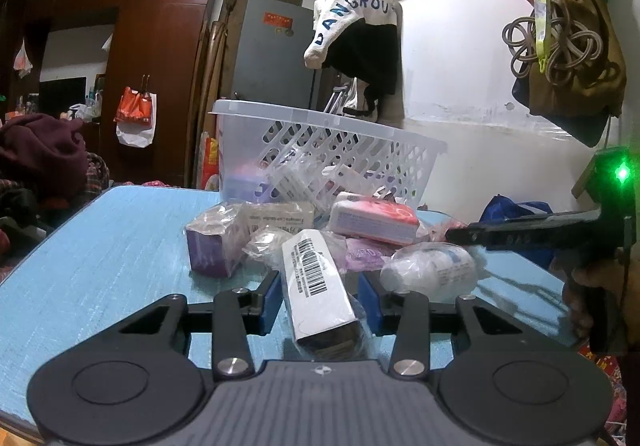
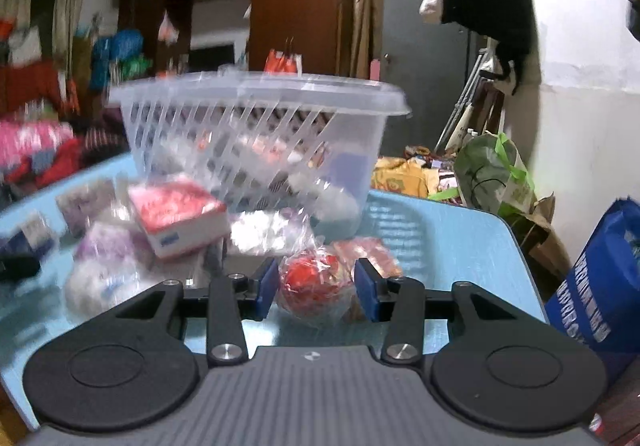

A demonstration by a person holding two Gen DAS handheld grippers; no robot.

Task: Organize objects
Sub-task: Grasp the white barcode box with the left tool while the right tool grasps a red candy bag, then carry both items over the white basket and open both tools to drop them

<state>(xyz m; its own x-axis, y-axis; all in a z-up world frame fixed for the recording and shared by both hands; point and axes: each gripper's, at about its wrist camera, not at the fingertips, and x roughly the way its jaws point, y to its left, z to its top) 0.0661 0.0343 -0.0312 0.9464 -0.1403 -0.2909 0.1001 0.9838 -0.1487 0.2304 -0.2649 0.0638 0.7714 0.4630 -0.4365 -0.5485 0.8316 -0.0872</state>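
Note:
A clear plastic basket (image 1: 344,142) stands at the far side of the blue table (image 1: 100,246), with a pile of bagged items in front of it. My left gripper (image 1: 319,302) is open, its blue pads on either side of a long white barcoded box (image 1: 316,286) in a plastic bag, with gaps on both sides. My right gripper (image 2: 316,288) is open around a red round item in a clear bag (image 2: 314,286). The basket (image 2: 256,126) is just beyond it. The right gripper also shows at the right edge of the left wrist view (image 1: 456,235).
The pile holds a purple box (image 1: 212,246), a pink and white box (image 1: 376,220), a white bottle in a bag (image 1: 430,270) and other wrapped packs. A blue bag (image 2: 600,298) stands off the table's right edge. Clothes and bags hang on the wall (image 1: 572,46).

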